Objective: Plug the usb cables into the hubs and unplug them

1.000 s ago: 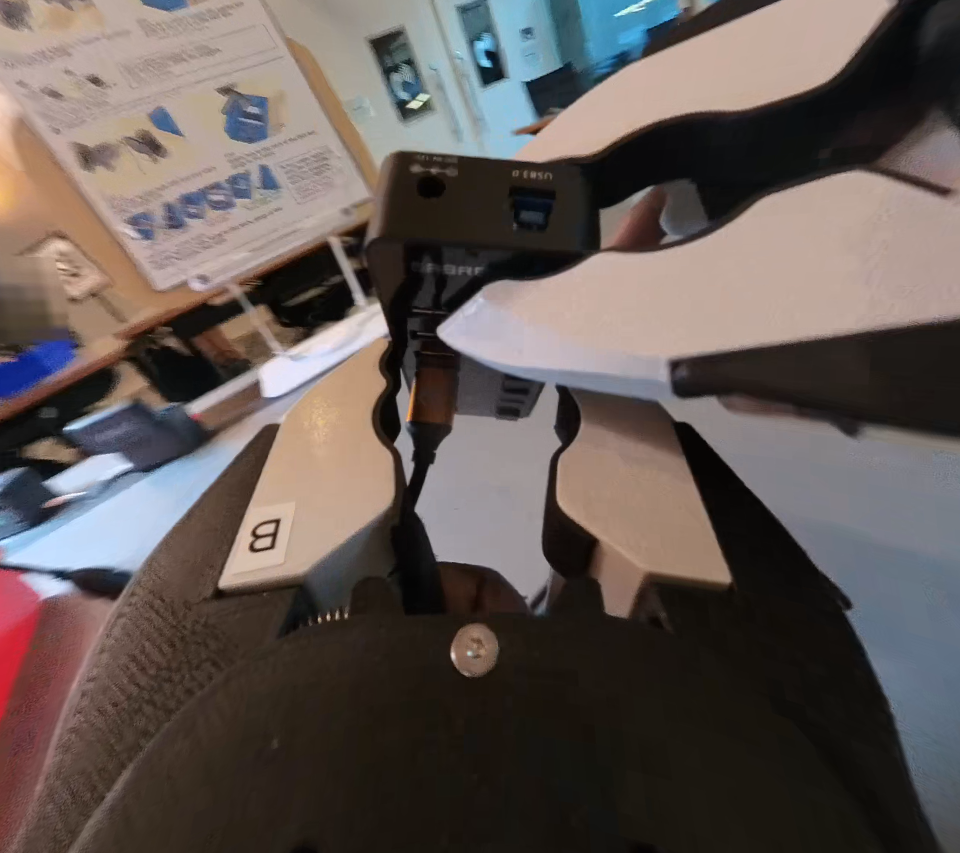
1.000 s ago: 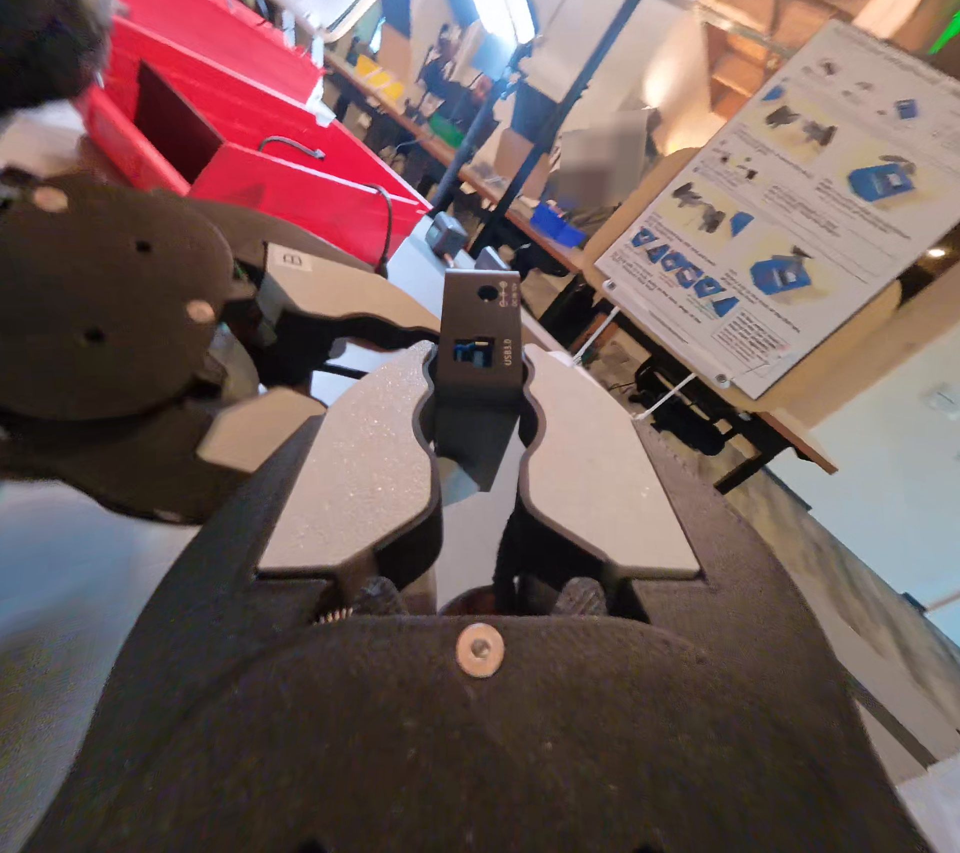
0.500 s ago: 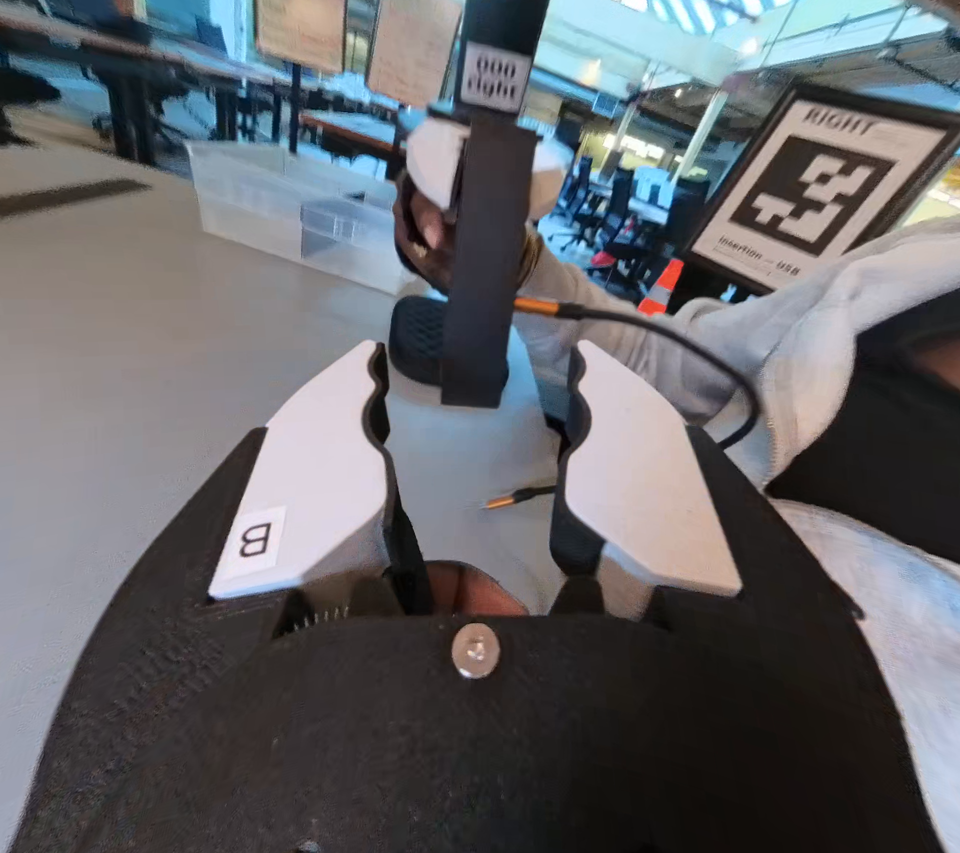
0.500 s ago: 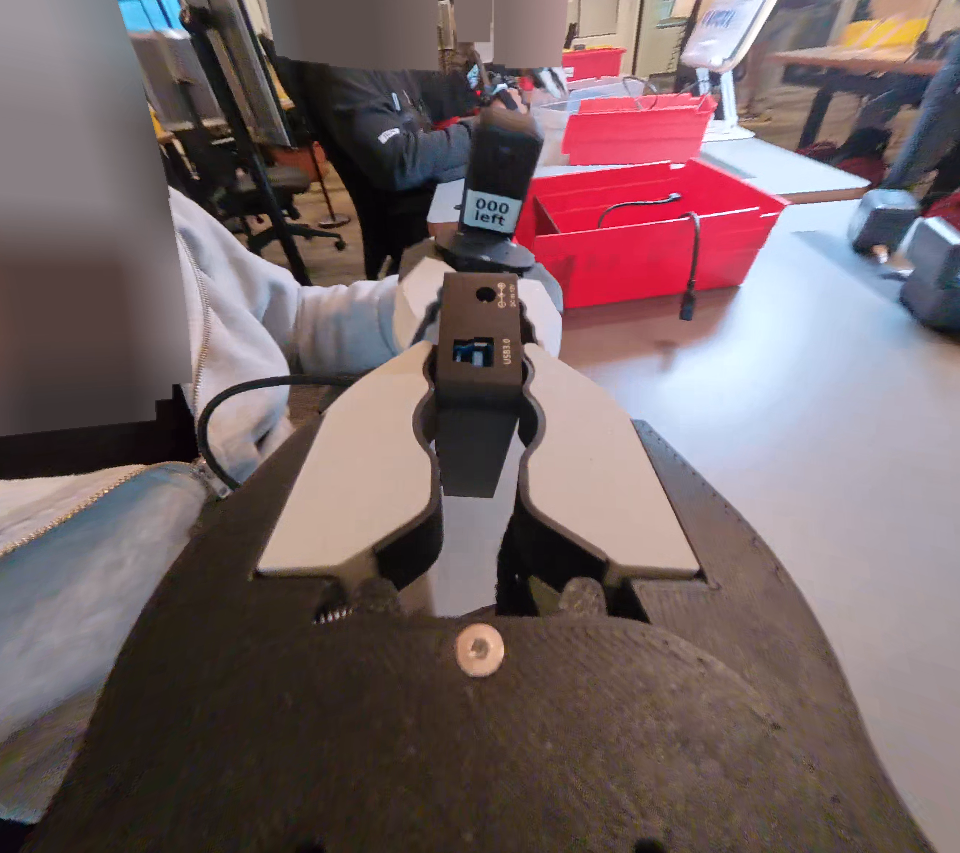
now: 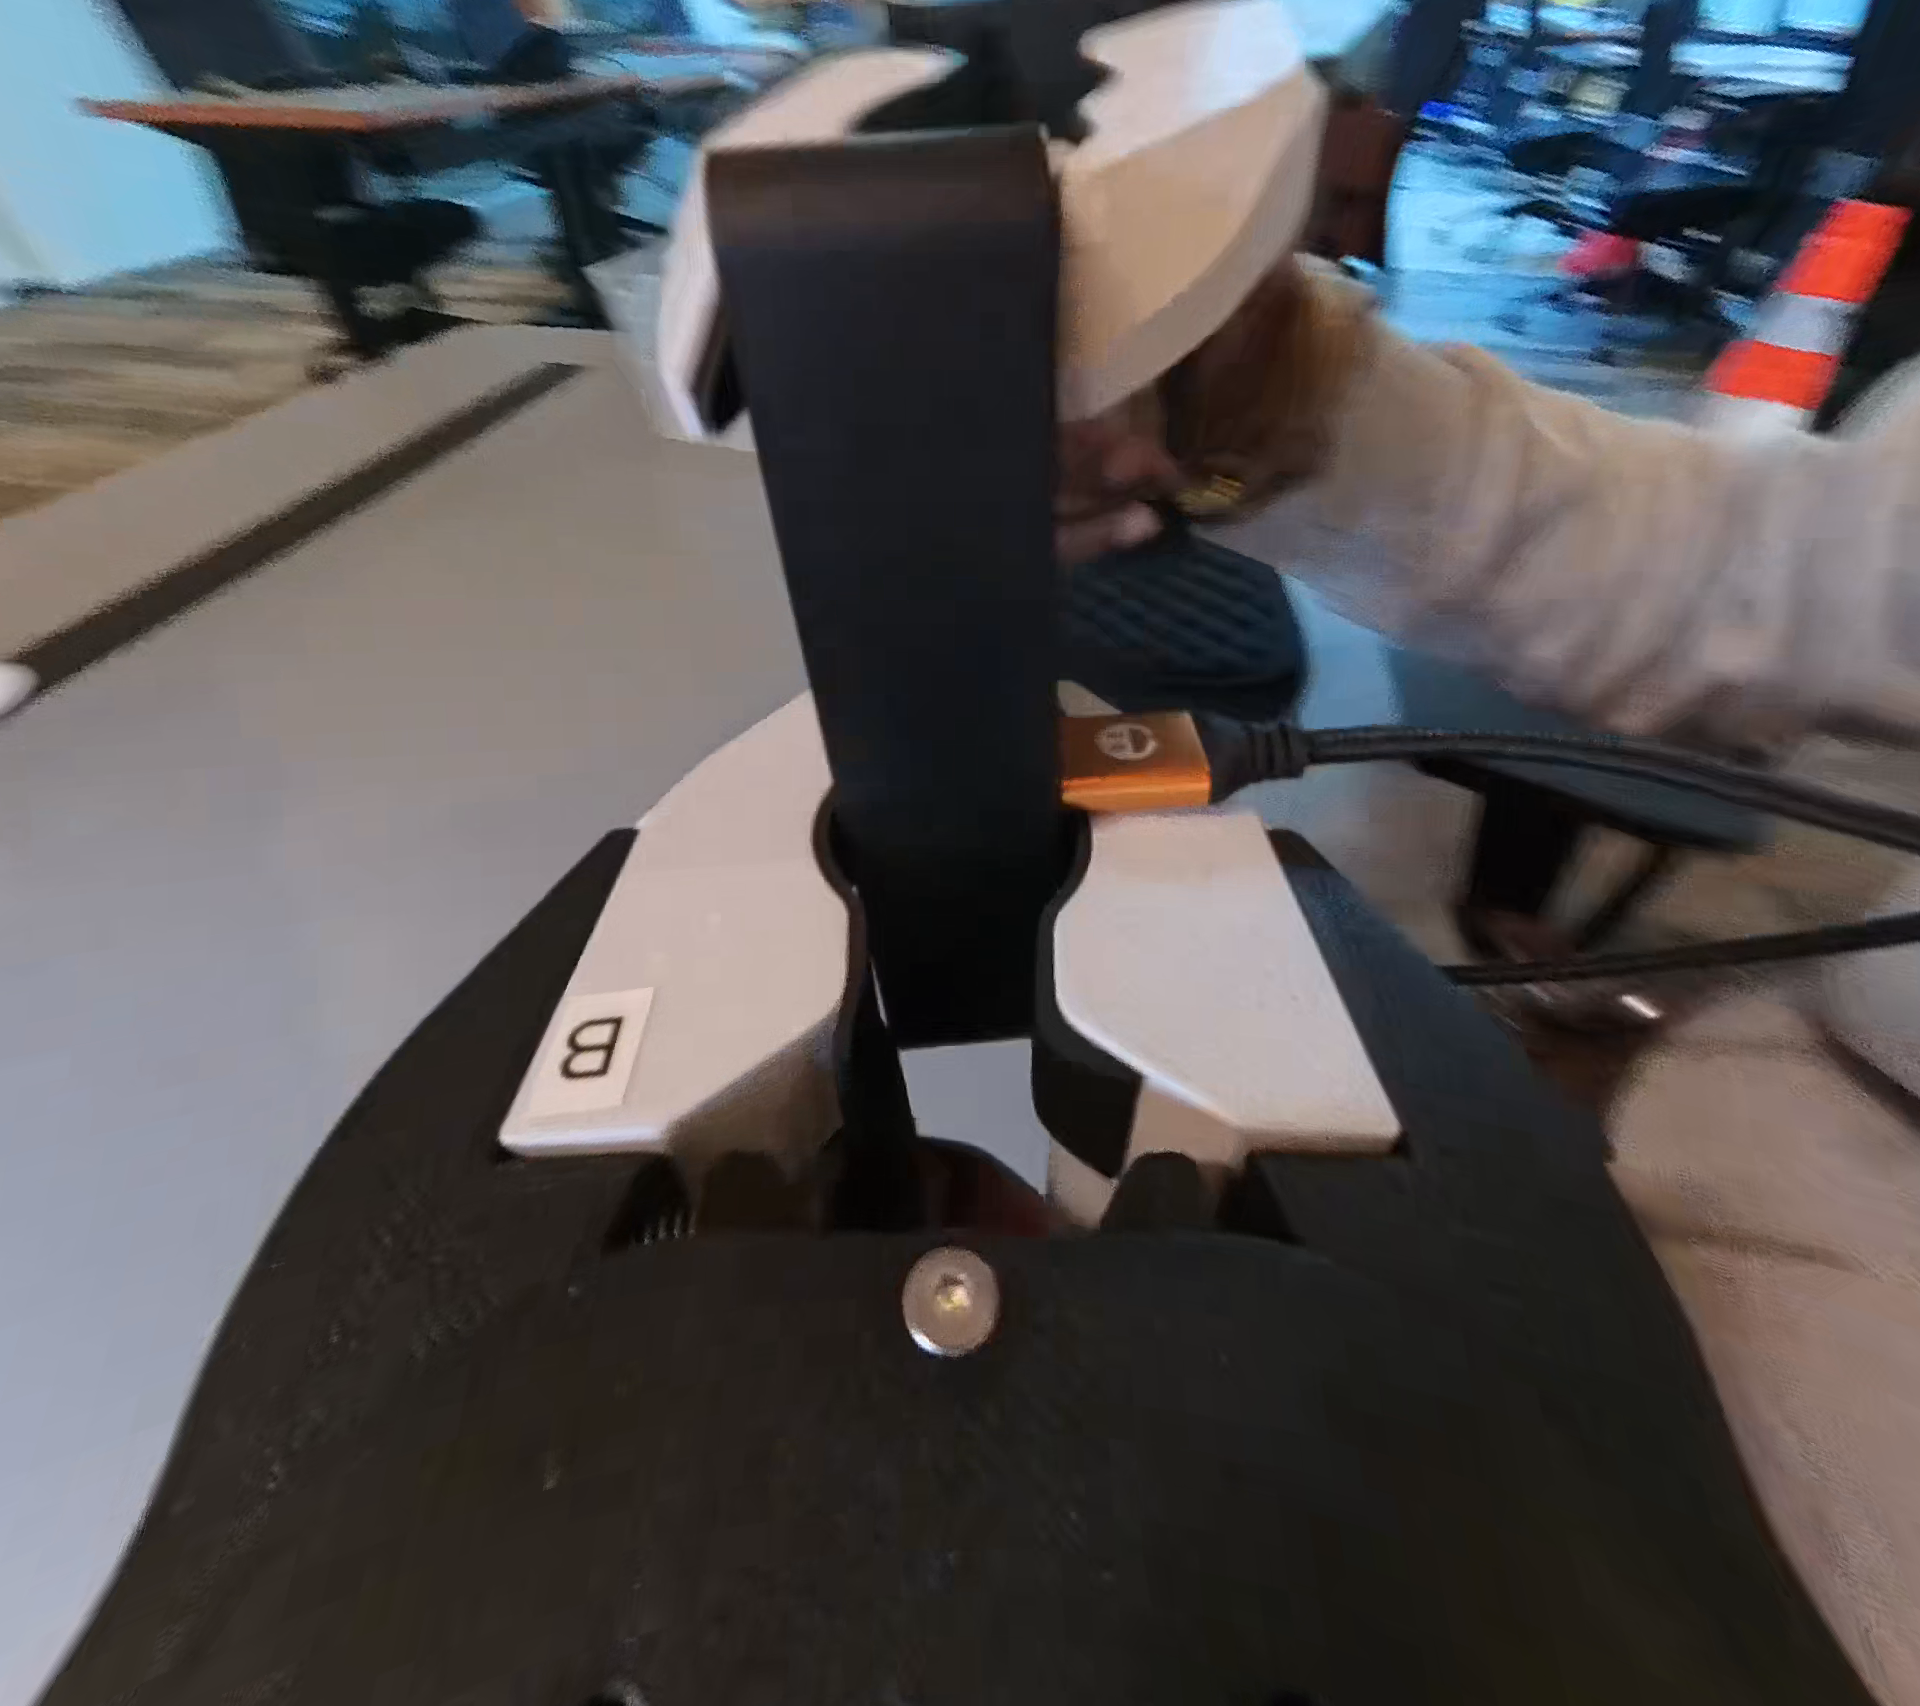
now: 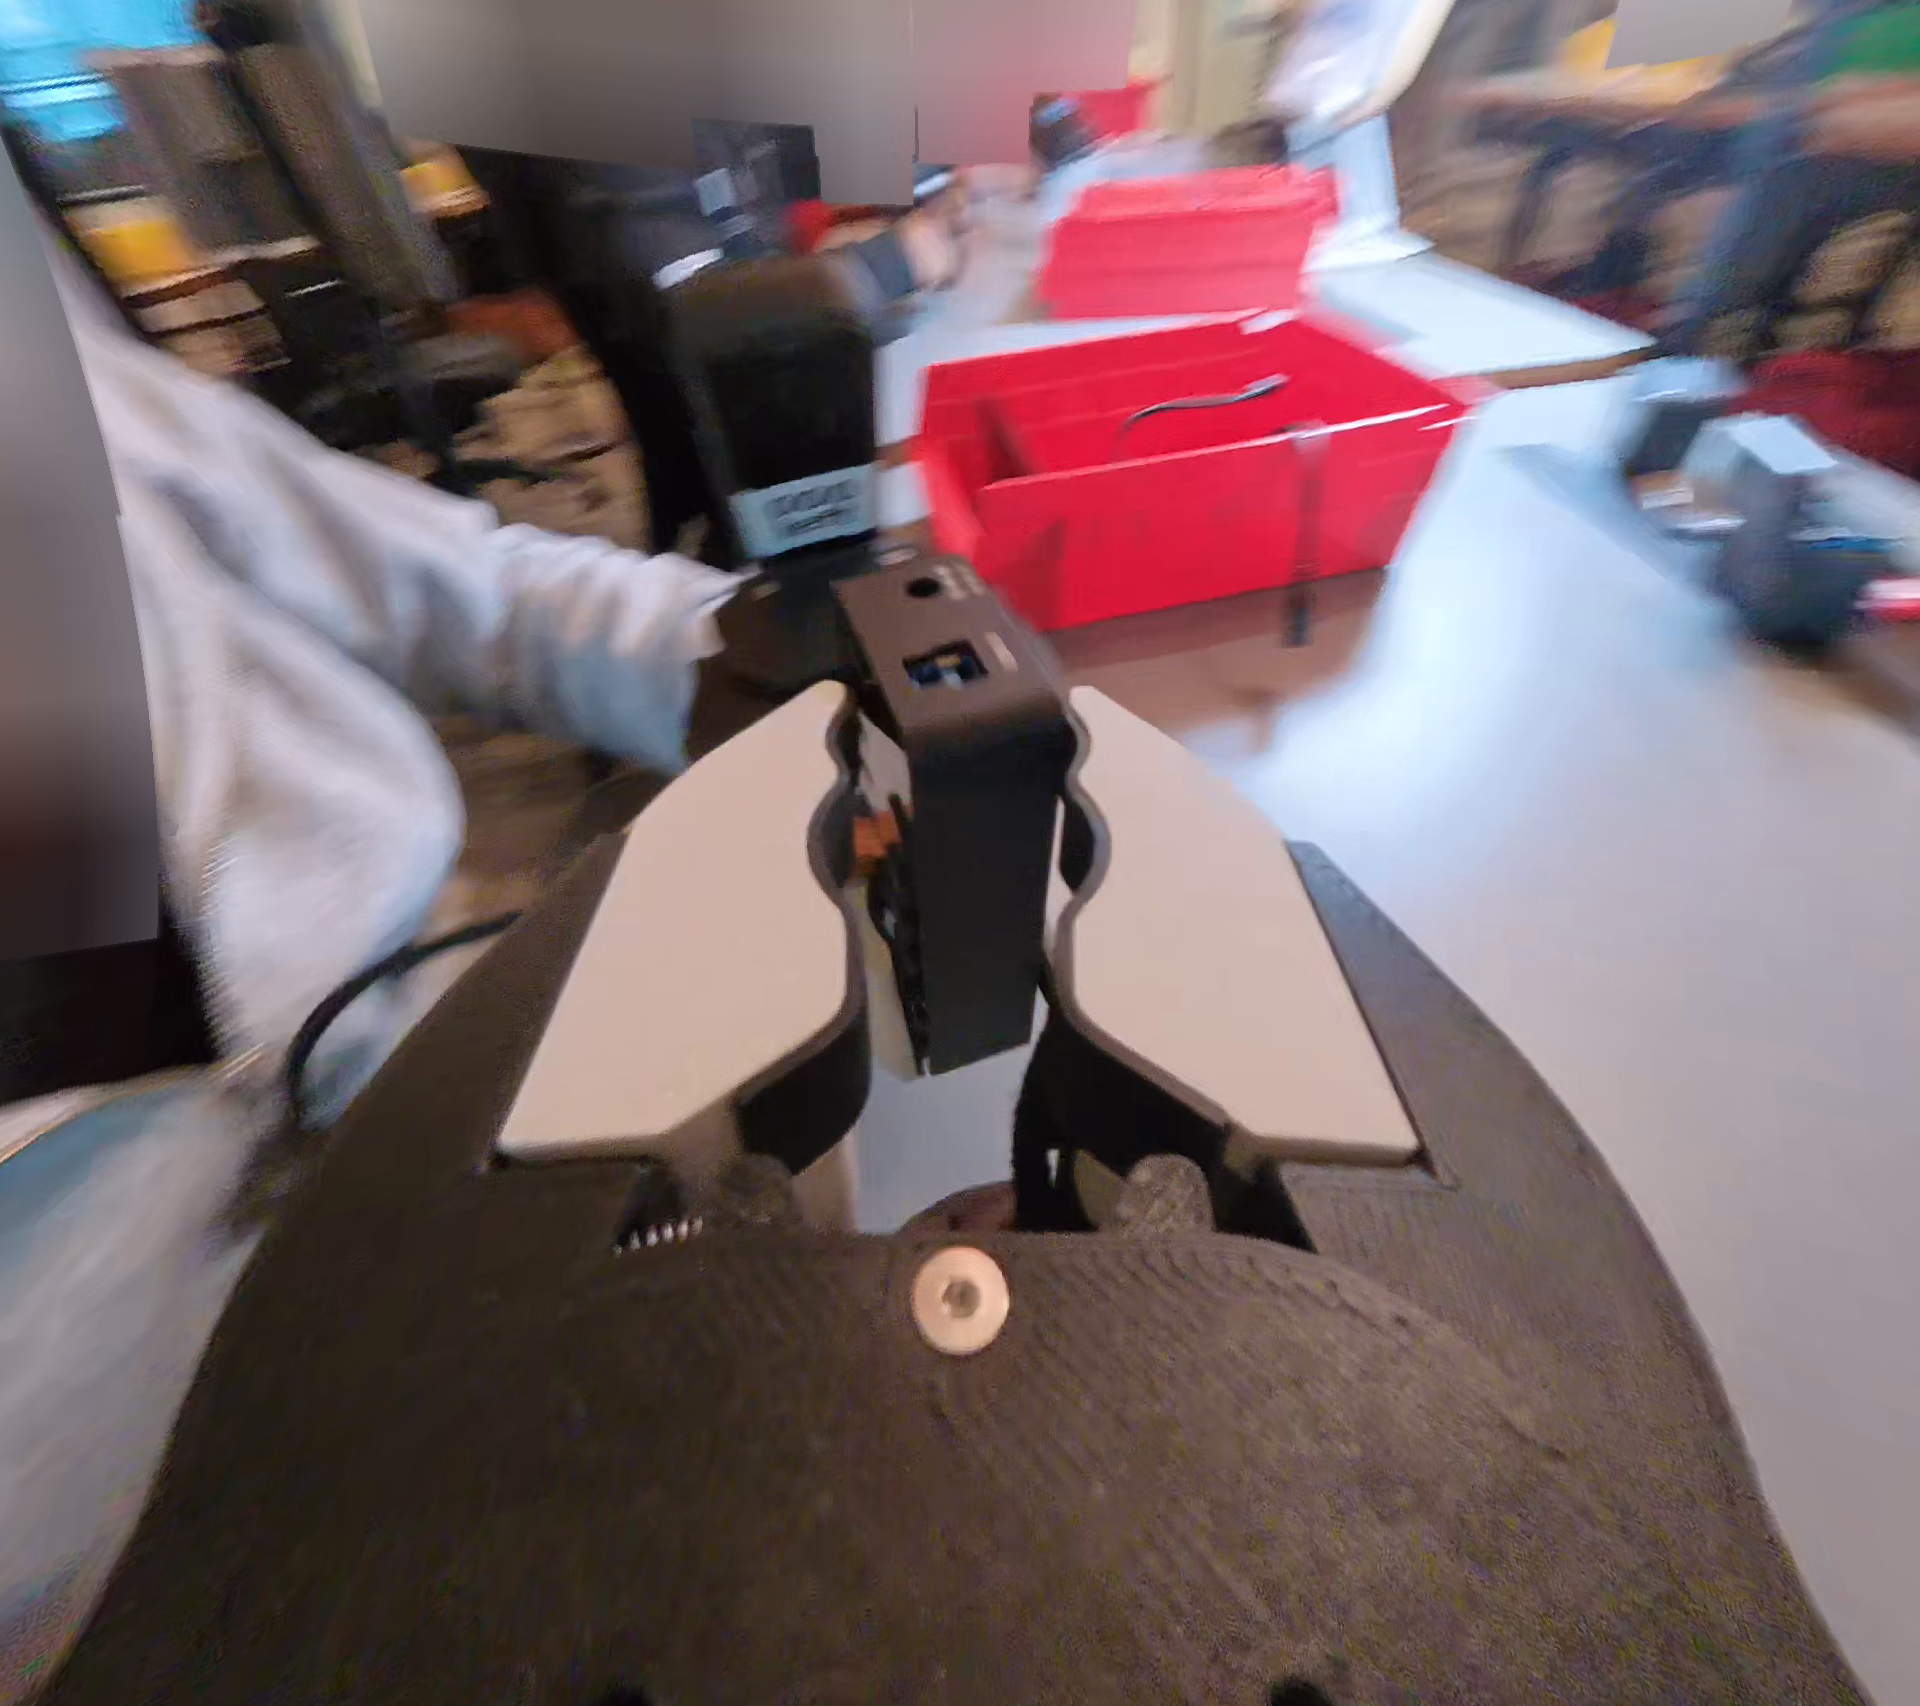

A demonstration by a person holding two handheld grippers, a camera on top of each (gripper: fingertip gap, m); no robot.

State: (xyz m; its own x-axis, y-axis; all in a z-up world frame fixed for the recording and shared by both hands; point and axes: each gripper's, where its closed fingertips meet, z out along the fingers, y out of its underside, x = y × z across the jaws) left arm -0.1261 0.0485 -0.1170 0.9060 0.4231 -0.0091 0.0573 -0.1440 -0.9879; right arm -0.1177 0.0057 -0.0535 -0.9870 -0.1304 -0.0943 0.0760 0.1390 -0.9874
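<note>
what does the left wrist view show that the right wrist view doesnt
Only the left wrist view shows the orange plug seated in the hub's side, its black cable running right, and an orange cone.

Only the right wrist view shows the red bins and the hub's blue end port.

Both show the black hub, gripped at both ends, a grey sleeve and the table.

Open grey table (image 6: 1558,877) to right; red bin (image 6: 1195,493) + sleeve (image 6: 343,576) blocking ahead/left.
</note>
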